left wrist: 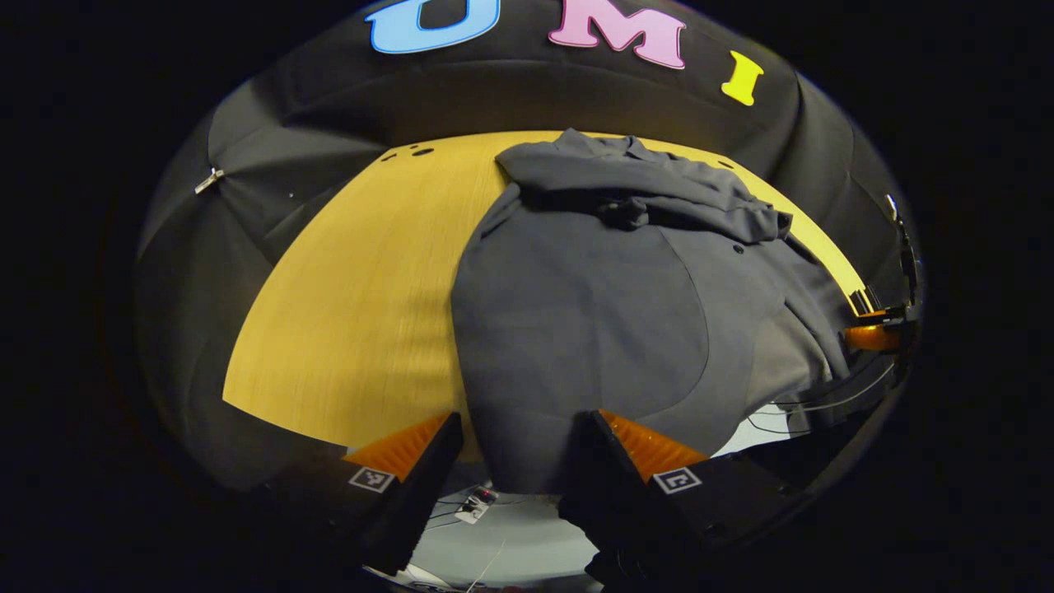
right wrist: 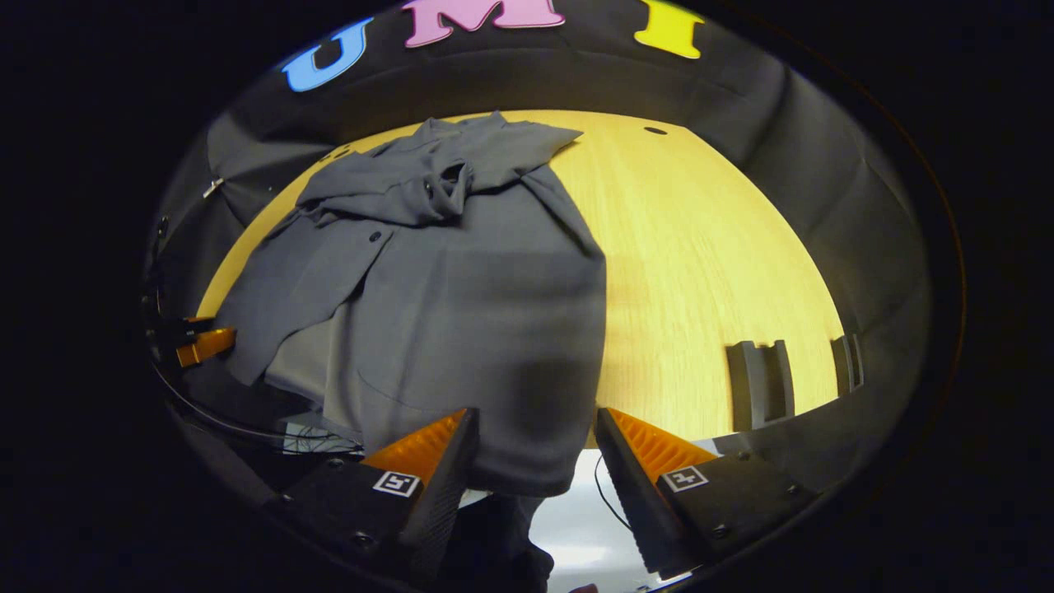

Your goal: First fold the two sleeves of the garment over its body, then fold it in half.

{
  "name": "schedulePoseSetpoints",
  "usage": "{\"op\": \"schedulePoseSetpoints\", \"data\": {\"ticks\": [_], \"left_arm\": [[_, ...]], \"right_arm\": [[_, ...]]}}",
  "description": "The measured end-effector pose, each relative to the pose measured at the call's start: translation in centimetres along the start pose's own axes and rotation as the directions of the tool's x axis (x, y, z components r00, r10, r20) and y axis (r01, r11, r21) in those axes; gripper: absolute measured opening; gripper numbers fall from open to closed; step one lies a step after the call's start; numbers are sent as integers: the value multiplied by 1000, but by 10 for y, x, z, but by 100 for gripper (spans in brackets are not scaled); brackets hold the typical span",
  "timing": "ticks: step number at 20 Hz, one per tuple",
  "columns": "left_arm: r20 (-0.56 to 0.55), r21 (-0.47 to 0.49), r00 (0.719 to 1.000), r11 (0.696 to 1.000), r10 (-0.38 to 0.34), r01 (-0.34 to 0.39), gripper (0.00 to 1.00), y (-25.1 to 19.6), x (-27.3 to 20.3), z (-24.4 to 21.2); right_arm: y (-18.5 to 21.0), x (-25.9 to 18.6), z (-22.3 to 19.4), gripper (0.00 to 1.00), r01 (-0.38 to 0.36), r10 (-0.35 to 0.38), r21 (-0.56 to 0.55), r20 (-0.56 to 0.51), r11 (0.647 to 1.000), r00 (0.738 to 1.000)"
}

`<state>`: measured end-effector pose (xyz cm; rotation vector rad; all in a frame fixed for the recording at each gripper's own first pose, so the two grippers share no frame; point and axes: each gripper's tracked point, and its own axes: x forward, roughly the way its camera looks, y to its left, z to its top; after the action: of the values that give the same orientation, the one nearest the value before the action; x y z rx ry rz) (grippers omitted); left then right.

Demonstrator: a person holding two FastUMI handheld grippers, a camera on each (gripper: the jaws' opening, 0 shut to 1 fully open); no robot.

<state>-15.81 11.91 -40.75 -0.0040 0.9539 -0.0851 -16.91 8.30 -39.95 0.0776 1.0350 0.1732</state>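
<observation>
In the left gripper view, my left hand-held gripper (left wrist: 520, 449) was closest, its two orange fingers spread wide, holding nothing. The near edge of the grey garment (left wrist: 593, 321) hung between them, over the front of the yellow bench (left wrist: 354, 329). Its sleeves lay bunched across the top. My other hand-held gripper peeked in far right.

In the right gripper view, my right hand-held gripper (right wrist: 535, 449) was spread wide too. The garment (right wrist: 461, 305) covered the bench's (right wrist: 708, 272) left part, its hem hanging off between the fingers.
</observation>
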Motion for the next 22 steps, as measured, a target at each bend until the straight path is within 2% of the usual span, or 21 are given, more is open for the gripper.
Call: {"op": "schedulePoseSetpoints", "data": {"ticks": [4,5,6,8,9,11,14,15,16,20,22], "left_arm": [[-8,-25,1000,1000,18,-18,99,-4,6,-1],[-14,-11,1000,1000,1,-2,92,-12,6,-1],[-13,12,1000,1000,-29,29,71,-20,9,0],[-35,41,996,996,-77,78,30,-30,17,10],[-55,32,995,995,-89,90,9,-31,18,13],[-73,10,993,995,-94,95,6,-27,13,26],[47,9,994,995,-100,100,6,-33,-8,75],[83,-2,992,995,-98,98,2,-33,-14,89],[123,-19,988,995,-94,97,5,-32,-20,106],[242,-92,968,991,-68,93,6,-25,-33,168],[280,-100,958,991,-63,94,6,-21,-36,195]], "right_arm": [[5,1,-3,90,-3,3,-10,-12,1000,1000],[9,3,-3,90,-18,17,-17,-29,1000,999],[17,4,3,80,-56,55,-39,-39,998,998],[28,7,10,9,-101,100,-14,-54,995,994],[32,9,13,7,-125,124,-11,-54,992,991],[35,6,23,5,-140,140,11,-19,990,990],[31,-13,64,5,-148,144,31,92,989,985],[27,-20,78,5,-145,139,39,130,989,982],[22,-26,93,5,-136,127,44,166,990,978],[6,-46,157,5,-125,102,59,299,990,949],[3,-50,185,5,-134,104,62,349,989,931]]}}
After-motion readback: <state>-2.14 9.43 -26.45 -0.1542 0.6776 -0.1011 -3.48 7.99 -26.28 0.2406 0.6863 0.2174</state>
